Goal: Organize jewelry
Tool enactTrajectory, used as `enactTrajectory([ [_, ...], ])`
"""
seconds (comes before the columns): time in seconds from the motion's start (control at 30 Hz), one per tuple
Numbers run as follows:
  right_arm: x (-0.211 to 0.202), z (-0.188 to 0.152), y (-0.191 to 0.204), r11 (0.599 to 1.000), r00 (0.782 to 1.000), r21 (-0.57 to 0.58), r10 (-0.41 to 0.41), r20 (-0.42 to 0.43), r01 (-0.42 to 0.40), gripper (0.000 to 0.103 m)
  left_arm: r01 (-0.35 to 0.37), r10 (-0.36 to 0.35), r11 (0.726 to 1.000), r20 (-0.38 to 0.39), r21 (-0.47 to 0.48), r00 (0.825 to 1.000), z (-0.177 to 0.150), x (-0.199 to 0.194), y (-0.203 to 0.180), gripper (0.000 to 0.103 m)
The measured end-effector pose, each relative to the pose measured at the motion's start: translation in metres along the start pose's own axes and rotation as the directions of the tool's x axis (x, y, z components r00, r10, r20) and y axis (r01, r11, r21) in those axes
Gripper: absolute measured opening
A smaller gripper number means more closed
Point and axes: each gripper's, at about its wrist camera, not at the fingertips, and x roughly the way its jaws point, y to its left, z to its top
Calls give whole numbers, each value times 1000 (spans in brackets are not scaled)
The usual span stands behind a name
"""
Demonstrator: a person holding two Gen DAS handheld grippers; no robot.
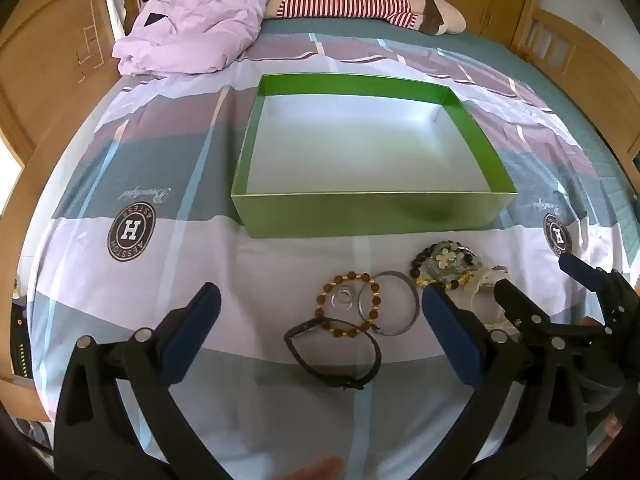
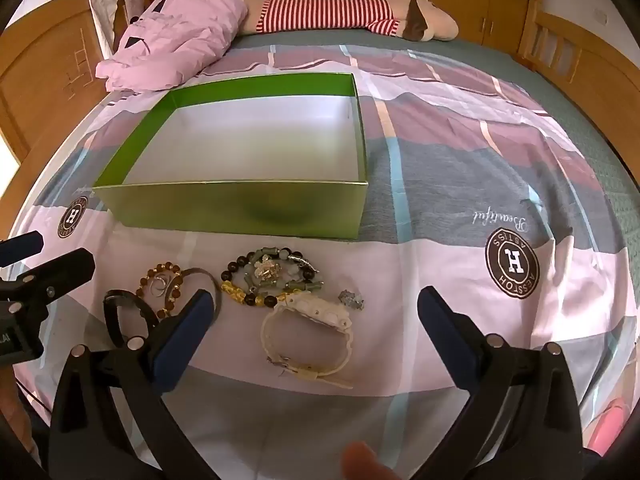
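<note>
Jewelry lies in a loose cluster on the bedsheet [image 1: 100, 280], just in front of the green box [image 1: 372, 216], and none of it is in the box. From our left to right we log: a black watch [image 1: 334, 350]; a brown beaded bracelet [image 1: 348, 304] with small silver rings [image 1: 344, 298] inside its loop; a thin metal bangle [image 1: 390, 304] overlapping that bracelet; a heap of dark, jade and gold beaded bracelets [image 2: 268, 280]; a white watch [image 2: 316, 332] touching the heap's near edge; and a small silver piece [image 2: 351, 299] just beside the white watch. We hold the left gripper [image 1: 320, 344] with its tongs wide apart, above the black watch and brown bracelet, clamping nothing. We hold the right gripper [image 2: 312, 336] likewise spread, framing the white watch, with no contact visible. At the far end of the bed we note a crumpled pink garment [image 1: 192, 28] and a striped plush toy [image 1: 360, 4]
</note>
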Motion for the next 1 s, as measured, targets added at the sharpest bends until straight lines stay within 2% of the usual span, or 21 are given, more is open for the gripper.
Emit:
enactTrajectory([
  [0.27,-2,1,2,1000,1000,-8,-3,4,3,102,2,-2,1000,-6,5,1000,0,-2,-17,101],
  [0.33,-3,1,0,1000,1000,-5,2,5,-2,102,23,-23,1000,-2,-13,1000,1,1,6,101],
  [1.0,-2,0,4,1000,1000,-16,6,3,-6,102,-5,5,1000,-7,8,1000,-3,5,-2,101],
])
